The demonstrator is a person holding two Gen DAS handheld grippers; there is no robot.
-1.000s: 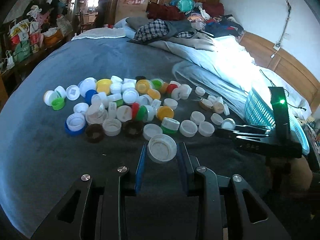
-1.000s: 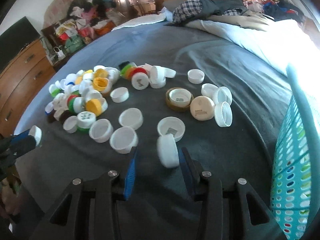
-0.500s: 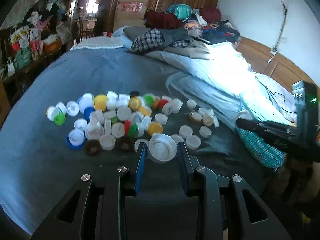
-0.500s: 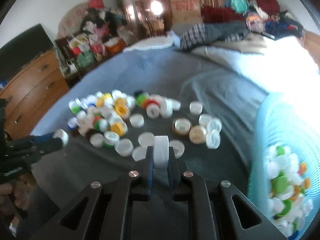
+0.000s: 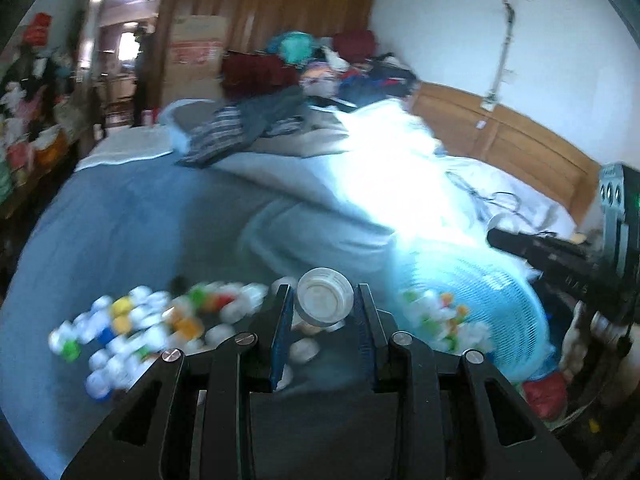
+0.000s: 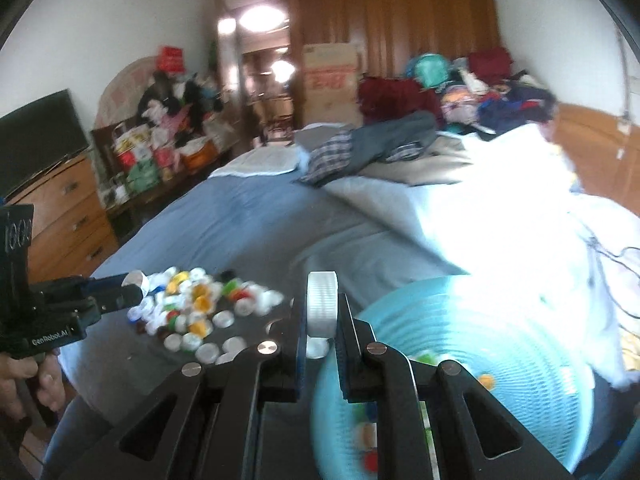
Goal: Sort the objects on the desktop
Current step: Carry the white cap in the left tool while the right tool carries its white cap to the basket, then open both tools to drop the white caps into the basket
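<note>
My left gripper (image 5: pixel 324 304) is shut on a white bottle cap (image 5: pixel 325 298), its hollow side facing the camera, lifted above the bed. In the right wrist view my right gripper (image 6: pixel 322 308) is shut on a white ribbed cap (image 6: pixel 322 306) held on edge. A heap of coloured and white caps (image 6: pixel 192 308) lies on the dark blue bedspread; the left wrist view shows the same cap heap (image 5: pixel 152 324), blurred. A turquoise basket (image 6: pixel 472 360) with several caps inside sits under and right of the right gripper. In the left view the basket (image 5: pixel 480 292) lies right of my left gripper.
A white quilt (image 6: pixel 500 232) and piled clothes (image 6: pixel 380 144) cover the far side of the bed. A wooden dresser (image 6: pixel 60 216) and clutter stand left. A person's hand (image 6: pixel 24 376) holds the left gripper's handle. A wooden headboard (image 5: pixel 500 140) runs along the right wall.
The right gripper closed on the white ribbed cap and rose with it over the basket. The left gripper lifted its white cap off the bed and swung toward the basket.
</note>
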